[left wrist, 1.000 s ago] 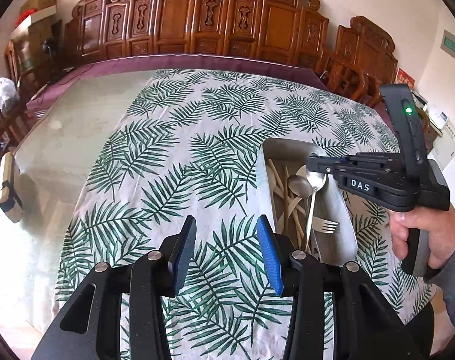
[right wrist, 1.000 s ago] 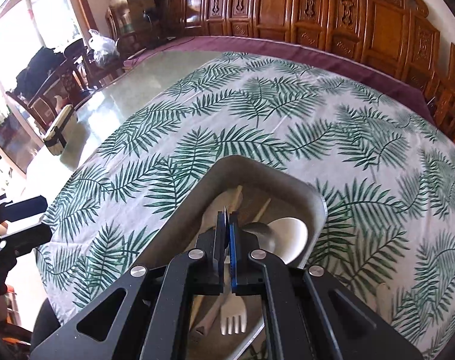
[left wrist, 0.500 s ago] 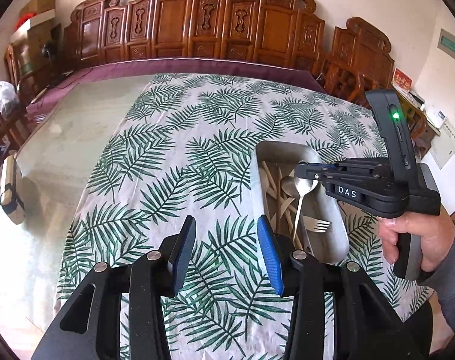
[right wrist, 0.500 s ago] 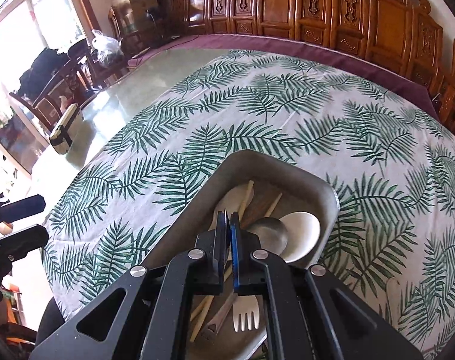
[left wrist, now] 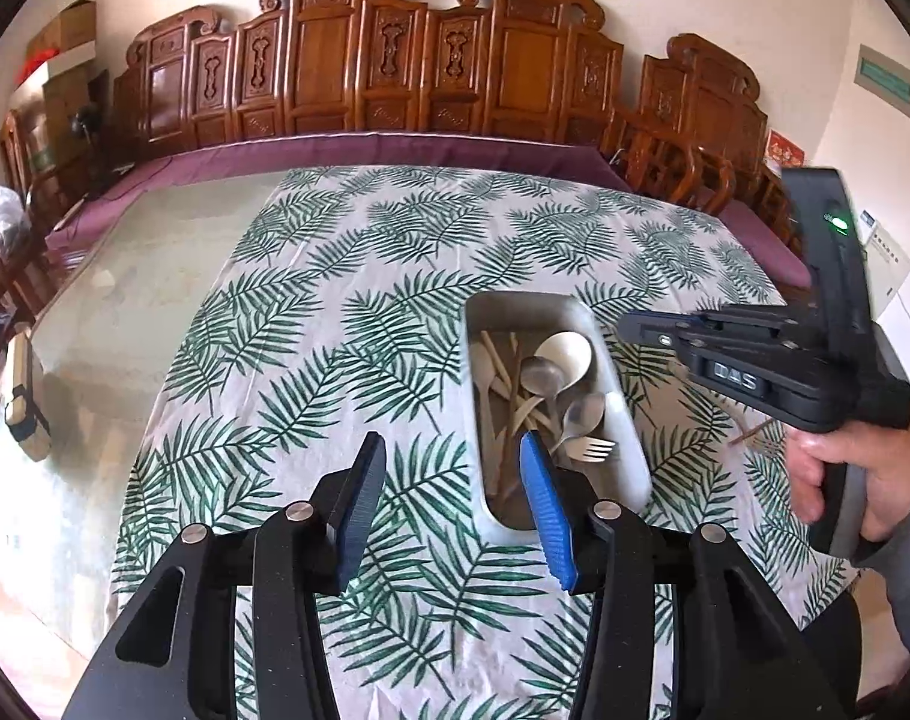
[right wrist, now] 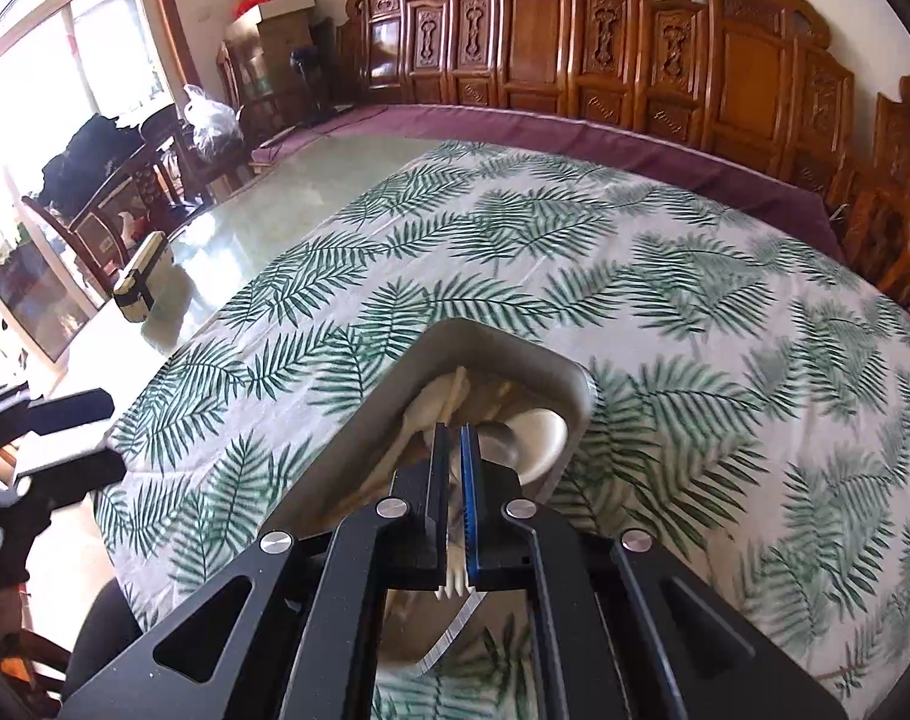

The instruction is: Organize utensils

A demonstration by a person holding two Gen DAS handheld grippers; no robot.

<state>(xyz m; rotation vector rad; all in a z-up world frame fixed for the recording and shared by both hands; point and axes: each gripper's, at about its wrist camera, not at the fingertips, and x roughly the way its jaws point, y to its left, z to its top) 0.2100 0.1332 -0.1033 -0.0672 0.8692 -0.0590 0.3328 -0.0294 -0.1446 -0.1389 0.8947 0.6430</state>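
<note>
A grey oblong tray (left wrist: 629,450) lies on the leaf-print tablecloth (left wrist: 347,324) and holds wooden and metal spoons and a white fork (left wrist: 593,450). A metal spoon (left wrist: 581,414) lies in it. My left gripper (left wrist: 449,468) is open and empty, just left of the tray's near end. My right gripper (right wrist: 453,438) hovers above the tray (right wrist: 503,342), its fingers slightly parted with nothing held between them. It shows from the side in the left wrist view (left wrist: 629,324), to the right of the tray.
A wooden utensil (left wrist: 755,435) lies on the cloth right of the tray. A small box with a black strap (right wrist: 143,282) sits on the bare glass tabletop to the left. Carved wooden chairs line the far side.
The right gripper has let go of the metal spoon, which now lies in the tray. The gripper has drawn back to the right and its fingers have parted a little.
</note>
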